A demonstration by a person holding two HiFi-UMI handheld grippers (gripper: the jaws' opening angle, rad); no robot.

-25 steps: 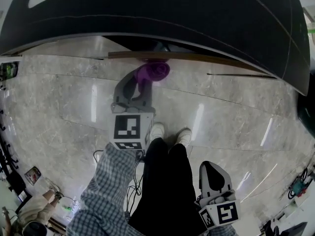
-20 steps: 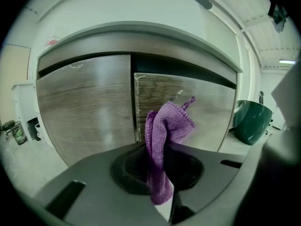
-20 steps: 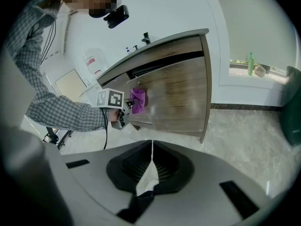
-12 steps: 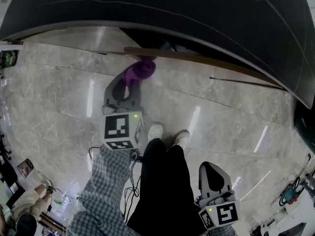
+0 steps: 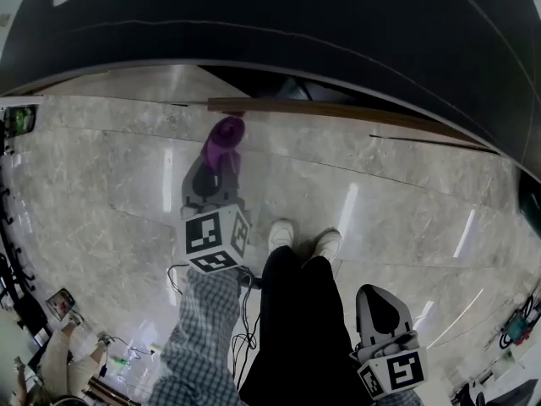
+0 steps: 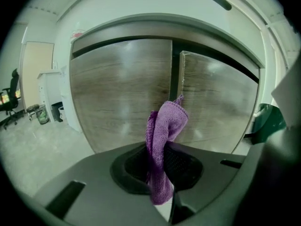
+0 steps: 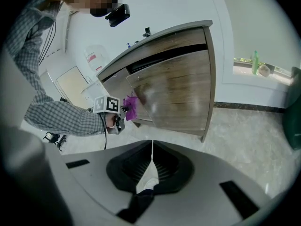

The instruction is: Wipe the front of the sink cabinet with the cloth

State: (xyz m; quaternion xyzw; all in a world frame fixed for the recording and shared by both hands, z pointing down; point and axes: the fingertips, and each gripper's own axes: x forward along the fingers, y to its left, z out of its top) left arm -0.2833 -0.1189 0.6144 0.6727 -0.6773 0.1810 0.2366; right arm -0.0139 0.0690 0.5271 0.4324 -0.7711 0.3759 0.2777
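Head view: the left tool (image 5: pixel 217 161) points away from the person toward the foot of the sink cabinet (image 5: pixel 338 111). A purple cloth (image 5: pixel 223 134) is bunched at its tip. The cloth sits low, just in front of the brown wooden edge of the cabinet, above the pale stone floor (image 5: pixel 101 184). The dark top of the bench (image 5: pixel 254 24) arches over the upper part of the picture. The marker cube (image 5: pixel 217 239) on the left tool lies near the person's checked sleeve (image 5: pixel 199 337). Two light shoes (image 5: pixel 292 233) stand just beside it, under dark trousers (image 5: pixel 296 328). The right tool (image 5: pixel 378 299) hangs low at the person's right side, well apart from the cabinet and from the cloth.

Left gripper view: the jaws are closed on the cloth, which stands up between them as a folded strip and also hangs a little below them. Behind it is the wooden cabinet front, with a left door (image 6: pixel 122 88) and a right door (image 6: pixel 216 107) whose near edge stands out from the gap between them. The top of the cloth lies against that edge in the picture; whether it touches cannot be told. Something green (image 6: pixel 265 119) shows at the far right.

Right gripper view: the right tool's jaws are together with only a thin slit between them, and nothing is held. Beyond them the left tool holds the cloth at the cabinet's front, near a door edge. A green bottle (image 7: pixel 255 60) stands on a ledge at the far right.
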